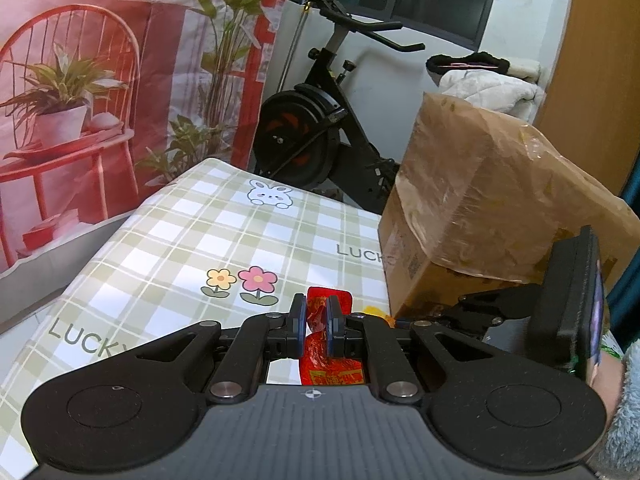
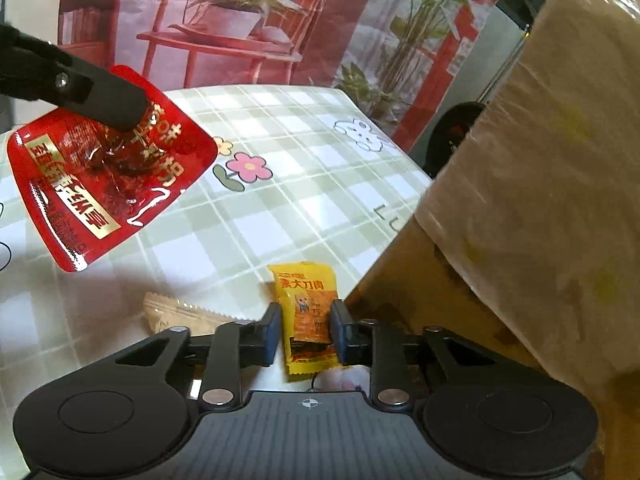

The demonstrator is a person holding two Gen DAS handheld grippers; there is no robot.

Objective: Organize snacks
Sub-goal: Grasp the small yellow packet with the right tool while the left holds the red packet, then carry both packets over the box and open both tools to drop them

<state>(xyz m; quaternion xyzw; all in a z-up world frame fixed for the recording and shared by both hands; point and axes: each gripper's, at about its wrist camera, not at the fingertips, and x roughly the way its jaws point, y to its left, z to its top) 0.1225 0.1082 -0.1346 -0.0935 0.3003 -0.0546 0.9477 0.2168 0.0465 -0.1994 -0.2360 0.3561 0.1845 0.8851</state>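
My left gripper [image 1: 316, 318] is shut on a red snack packet [image 1: 320, 312], which hangs down between its blue pads. The right wrist view shows that same red packet [image 2: 108, 168] held up over the checked tablecloth [image 2: 280, 184] by the left gripper's black fingers [image 2: 116, 108]. My right gripper [image 2: 304, 332] has a small yellow snack packet [image 2: 306, 308] between its pads, which press on both of its sides, close beside the cardboard box [image 2: 520, 200]. A beige packet [image 2: 180, 314] lies flat on the cloth just left of the right gripper.
A large cardboard box [image 1: 460, 208] wrapped in clear film stands on the table's right side. The right gripper's black body [image 1: 568, 300] is low against it. Beyond the table's far edge are an exercise bike [image 1: 320, 128] and a printed red backdrop [image 1: 100, 80].
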